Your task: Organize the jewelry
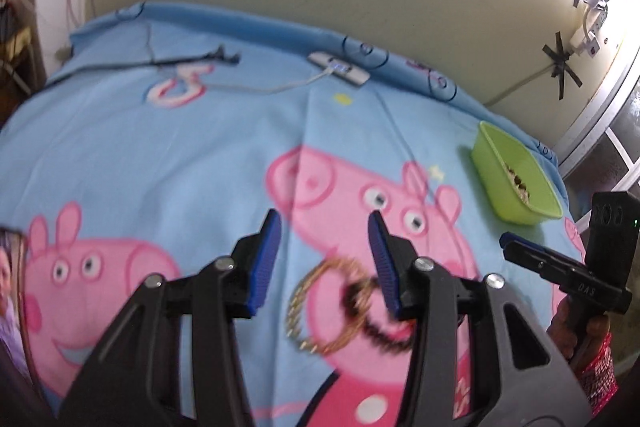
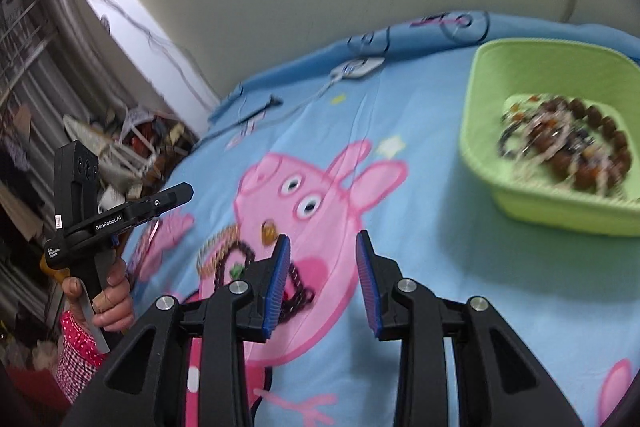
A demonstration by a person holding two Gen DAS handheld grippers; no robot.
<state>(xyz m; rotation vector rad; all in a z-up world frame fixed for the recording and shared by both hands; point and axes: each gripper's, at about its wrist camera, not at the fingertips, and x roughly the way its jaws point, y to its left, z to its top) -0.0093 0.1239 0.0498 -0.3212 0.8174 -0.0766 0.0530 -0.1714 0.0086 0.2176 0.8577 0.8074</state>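
On the far left of the left wrist view, a black cable (image 1: 188, 59) is lying across the blue cartoon-pig bedsheet (image 1: 160, 155) near the wall. To its right, a white device (image 1: 339, 69) with a white cord is sitting by the bed's far edge.

Lower down, the left gripper (image 1: 324, 259) is hovering over the sheet with its blue-padded fingers (image 1: 264, 263) standing spread, pinching nothing. Between and just under them, a pile of jewelry is resting on the sheet: gold bangles (image 1: 316, 307) overlapping a dark beaded strand (image 1: 380, 335), which is running under the right-hand finger from this angle. Whether the finger is touching it cannot be told, as the picture is blurred there.

Further right, a green tub (image 1: 516, 171) is sitting on the bed near its right edge, with jewelry lying inside. At the right border, the right gripper is poking in, held by a hand (image 1: 576, 323) above a red patterned sleeve (image 1: 600, 375).

In the right wrist view, the left gripper (image 2: 176, 197) is showing at the left, gripped by a hand (image 2: 108, 299). To its right, the bangles (image 2: 218, 247) and dark beads (image 2: 296, 291) are lying on the pink pig print, partly behind the near finger. The right gripper (image 2: 324, 247) is hanging above the sheet, its fingers (image 2: 366, 279) parted and closed on nothing. At the far right, the tub (image 2: 560, 211) is holding a blurred heap of brown beads (image 2: 592, 143) and pale strands.
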